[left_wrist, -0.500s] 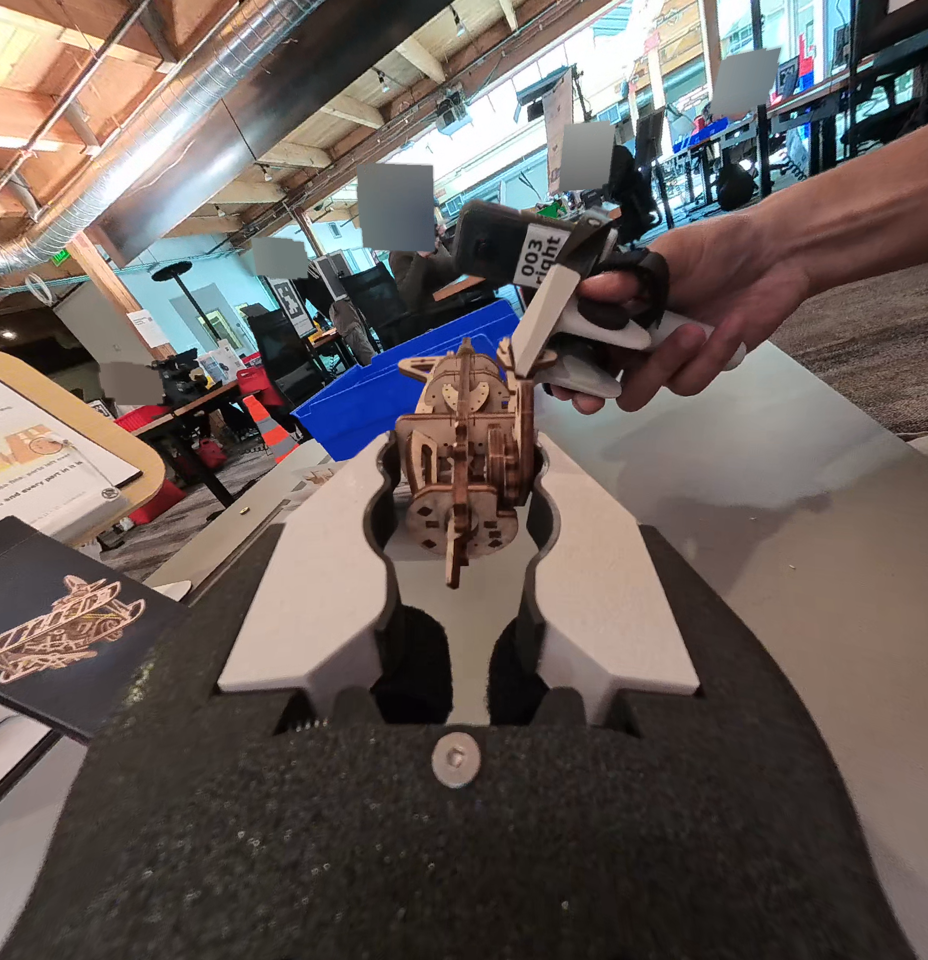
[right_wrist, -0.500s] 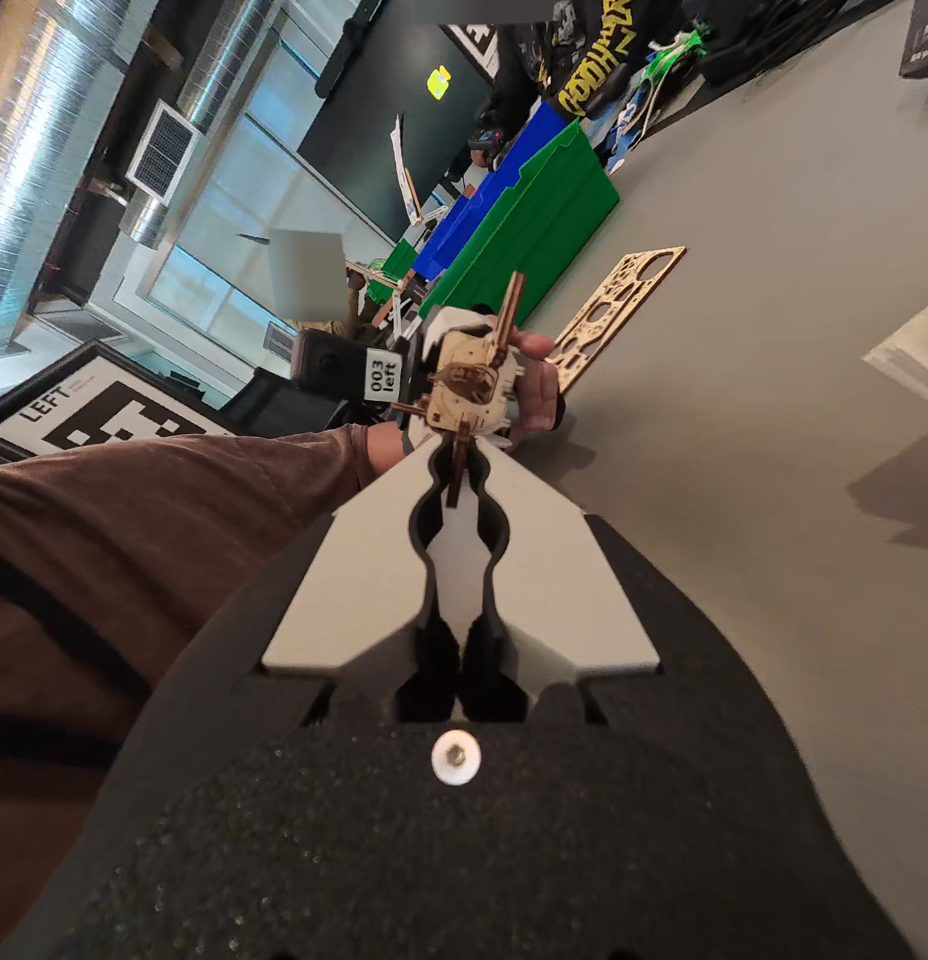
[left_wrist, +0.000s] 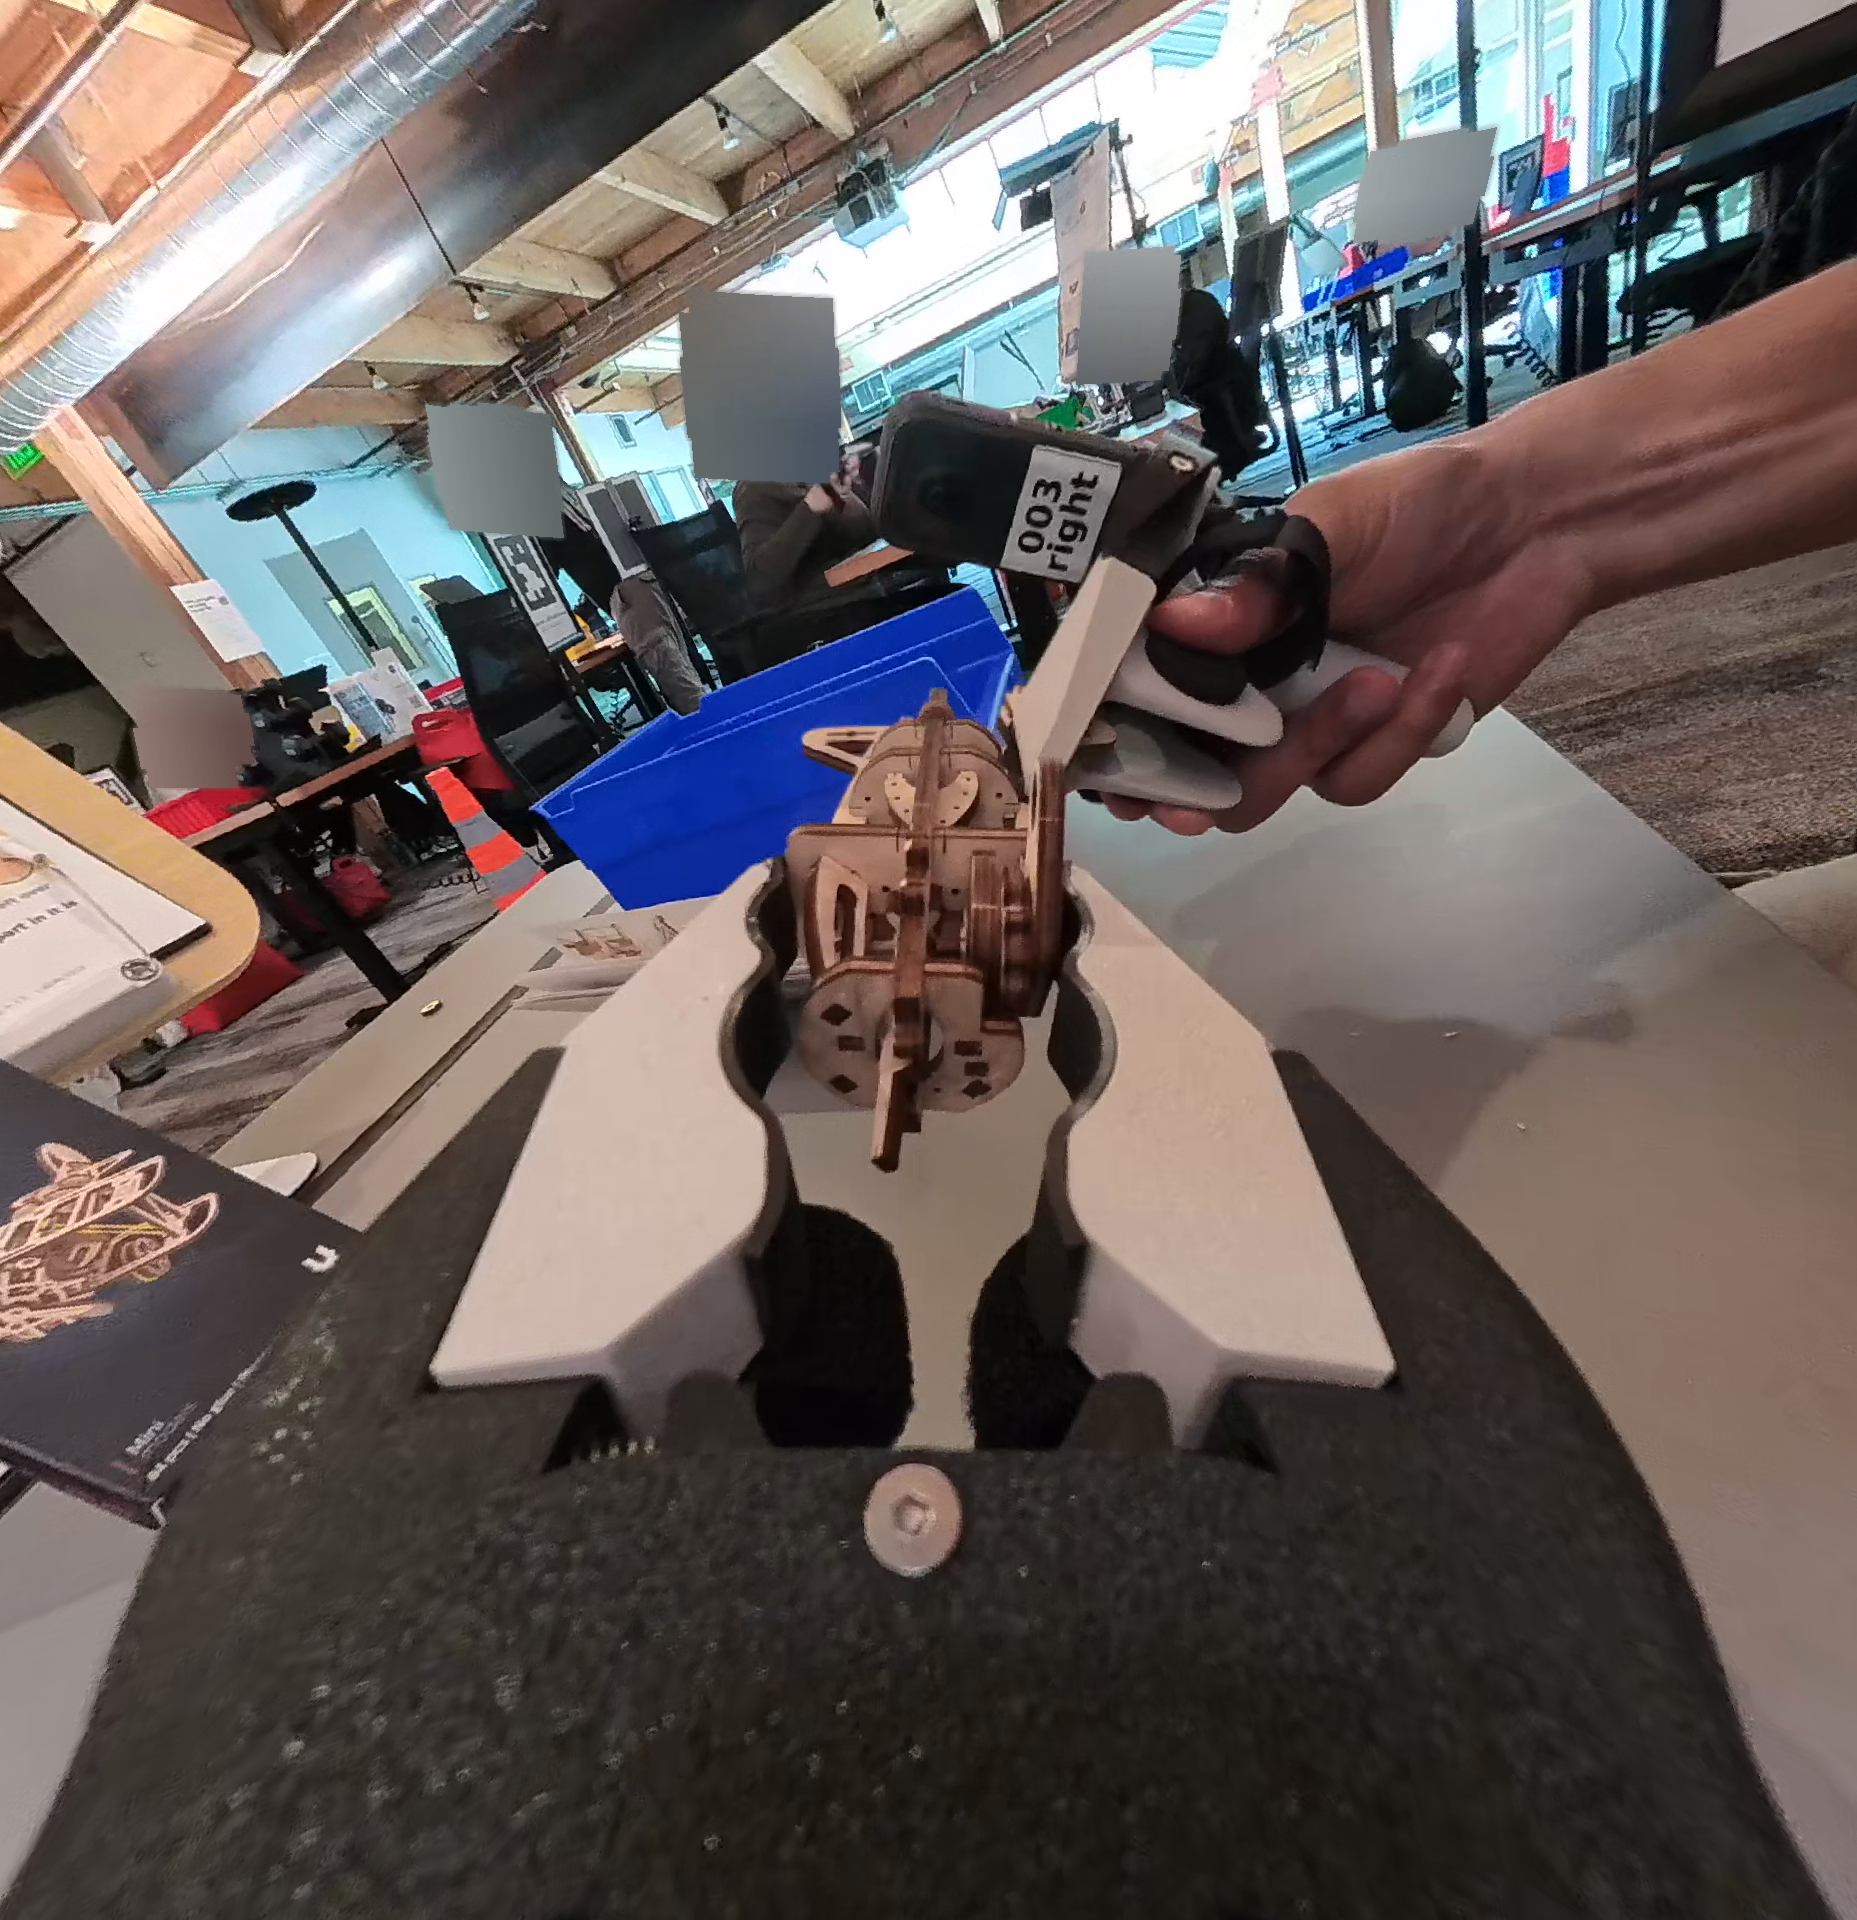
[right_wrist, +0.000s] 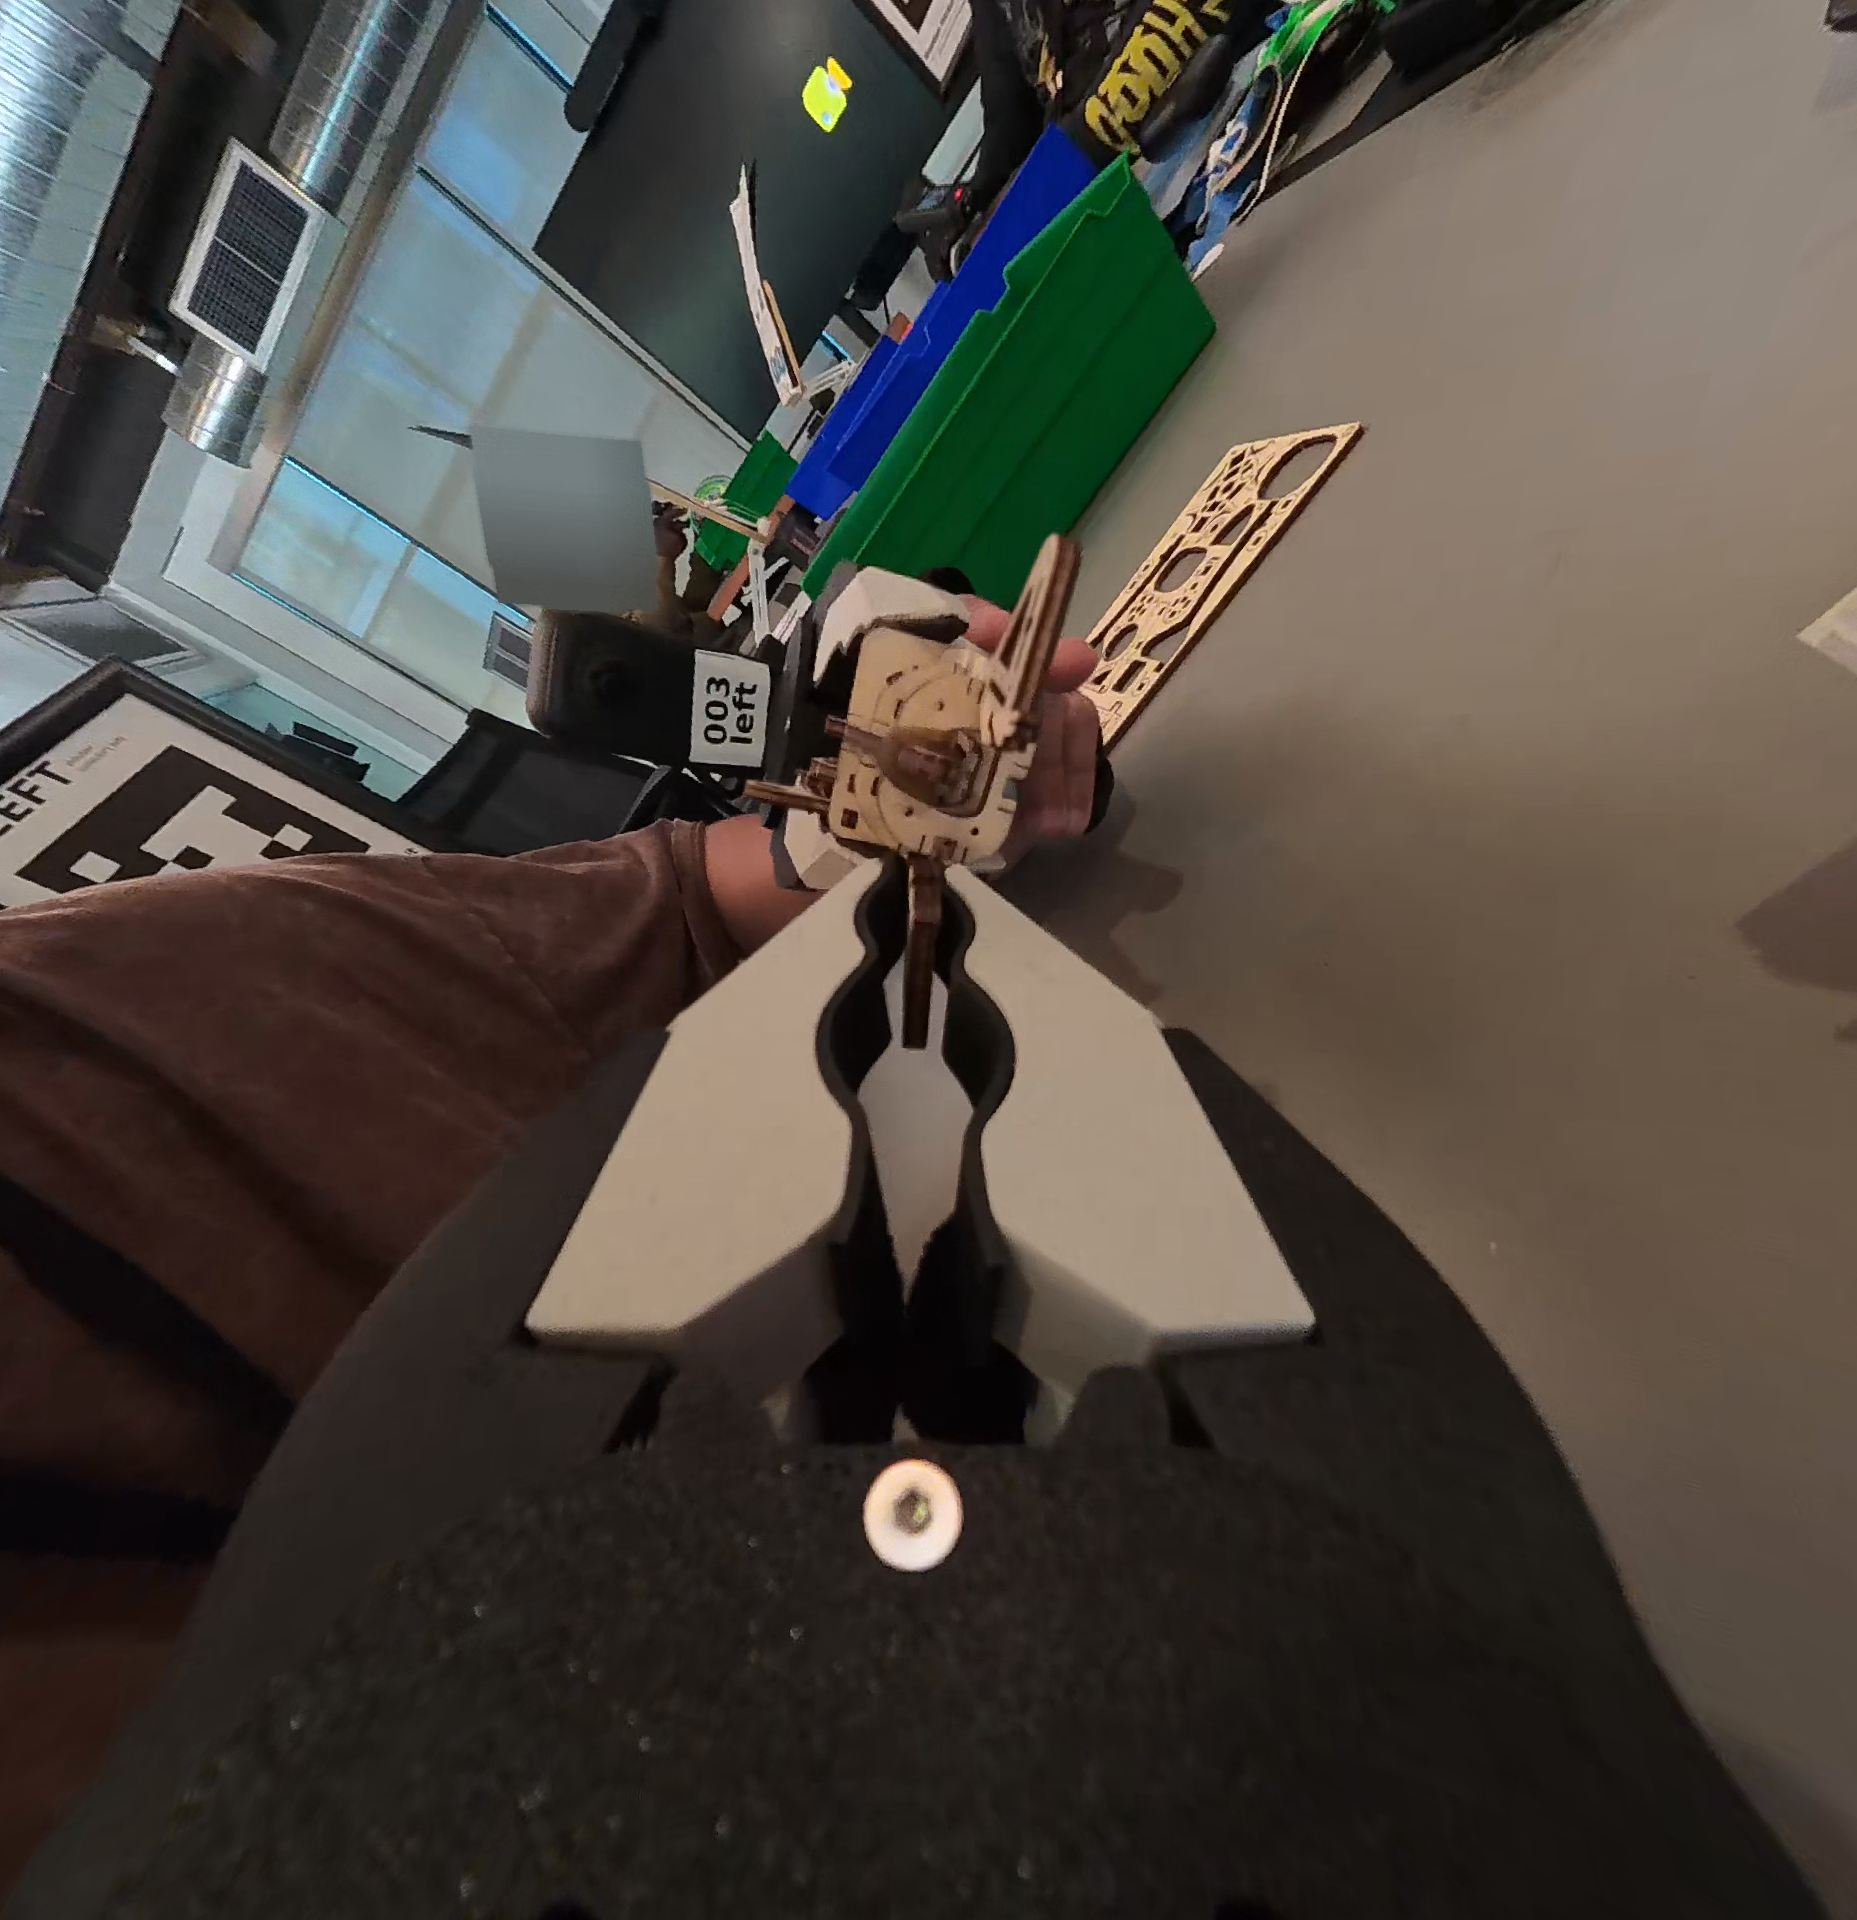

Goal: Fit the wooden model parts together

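Clamping the wooden model (left_wrist: 929, 925) between its two pale fingers (left_wrist: 633, 1122), the left gripper (left_wrist: 919, 935) holds the half-built body up off the table (left_wrist: 1423, 987), nose disc turned back toward its own camera; this seems meant to keep the body steady while the other tool works on it; a thin dark strip runs down the model's middle and pokes below the disc into the gap between the fingers.

The right gripper (right_wrist: 919, 925) comes in from the far right side of the left one; its fingertips are closed on a slim dark wooden piece (right_wrist: 919, 956) at the edge of the model, the jaws nearly together around it; I judge it is pressing or seating that piece into a slot, though the joint itself is too small to read.

Beyond the right gripper a second flat wooden part (right_wrist: 1038, 644) sticks up from the model, close to the hand (right_wrist: 1059, 748) that carries the left tool; that hand sits just behind the model, so there is little room to push farther that way; to the right of the right gripper the table is bare and open, with an emptied wooden part sheet (right_wrist: 1215, 561) lying farther ahead beside a green bin (right_wrist: 1017, 416); a blue bin (left_wrist: 758, 758) stands ahead of the left gripper, and a dark box (left_wrist: 124, 1278) lies near its left flank.
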`<state>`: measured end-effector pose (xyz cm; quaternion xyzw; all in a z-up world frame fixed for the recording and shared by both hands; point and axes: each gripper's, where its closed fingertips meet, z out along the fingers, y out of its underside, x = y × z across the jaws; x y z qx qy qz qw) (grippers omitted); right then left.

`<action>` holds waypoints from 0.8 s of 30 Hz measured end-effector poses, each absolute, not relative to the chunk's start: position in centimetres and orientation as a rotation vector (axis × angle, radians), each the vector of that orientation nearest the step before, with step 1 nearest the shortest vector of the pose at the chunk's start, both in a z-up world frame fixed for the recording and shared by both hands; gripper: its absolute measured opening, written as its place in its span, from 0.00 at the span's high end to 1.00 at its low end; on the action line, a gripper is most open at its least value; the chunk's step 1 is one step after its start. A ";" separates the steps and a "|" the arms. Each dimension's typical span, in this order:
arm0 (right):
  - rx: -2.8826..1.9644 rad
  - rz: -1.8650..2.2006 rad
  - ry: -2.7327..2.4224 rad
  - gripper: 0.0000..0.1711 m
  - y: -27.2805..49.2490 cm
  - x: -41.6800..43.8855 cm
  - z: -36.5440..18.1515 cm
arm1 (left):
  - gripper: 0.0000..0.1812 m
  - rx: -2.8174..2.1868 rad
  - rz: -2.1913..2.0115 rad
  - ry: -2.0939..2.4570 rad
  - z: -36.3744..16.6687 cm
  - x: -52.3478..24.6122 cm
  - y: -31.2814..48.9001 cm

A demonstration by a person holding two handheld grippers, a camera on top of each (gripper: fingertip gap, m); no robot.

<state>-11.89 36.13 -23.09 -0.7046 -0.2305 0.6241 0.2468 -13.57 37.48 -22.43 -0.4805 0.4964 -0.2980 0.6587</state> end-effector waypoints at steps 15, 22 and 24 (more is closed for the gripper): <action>-1.870 1.614 -0.742 0.98 35.8 -12.0 -23.0 | 0.75 -1.066 -0.768 1.135 -22.6 -13.6 37.5; -1.904 1.572 -0.679 0.98 37.3 -10.4 -23.5 | 0.72 -1.160 -0.755 1.167 -23.7 -13.3 37.8; -1.906 1.556 -0.701 0.98 37.2 -10.4 -23.2 | 0.75 -1.162 -0.713 1.178 -23.9 -13.3 37.9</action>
